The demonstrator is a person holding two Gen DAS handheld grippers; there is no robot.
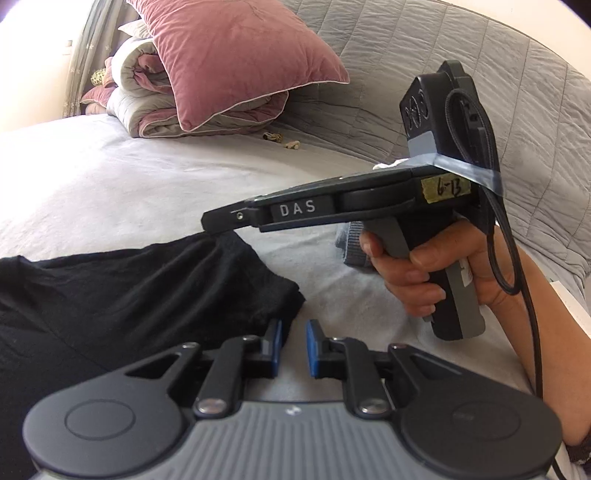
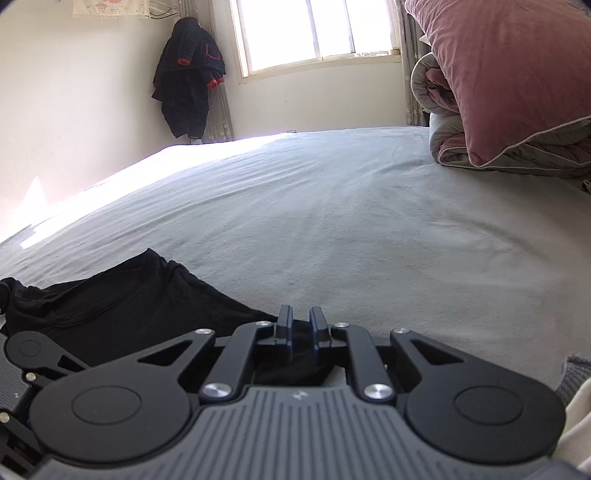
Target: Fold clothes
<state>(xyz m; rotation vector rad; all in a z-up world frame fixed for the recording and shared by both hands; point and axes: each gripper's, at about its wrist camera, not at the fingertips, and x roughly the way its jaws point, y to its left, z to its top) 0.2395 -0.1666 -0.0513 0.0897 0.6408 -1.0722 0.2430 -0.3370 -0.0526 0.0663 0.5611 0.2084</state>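
A black garment [image 1: 129,295] lies spread on the grey bed sheet [image 1: 110,184]. My left gripper [image 1: 294,345] hangs just over its right edge, with a narrow gap between the blue pads and nothing held. My right gripper [image 1: 221,223], seen from the side in the left wrist view, has its tip at the garment's far edge. In the right wrist view the garment [image 2: 129,306] lies at lower left, and the right gripper [image 2: 301,328] has its jaws slightly apart over black cloth; whether it grips the cloth I cannot tell.
A pink pillow [image 1: 236,62] rests on a folded quilt [image 1: 147,110] at the head of the bed. A grey quilted headboard [image 1: 443,74] stands to the right. A dark coat [image 2: 188,74] hangs by the window [image 2: 314,33]. Open sheet [image 2: 369,221] stretches ahead.
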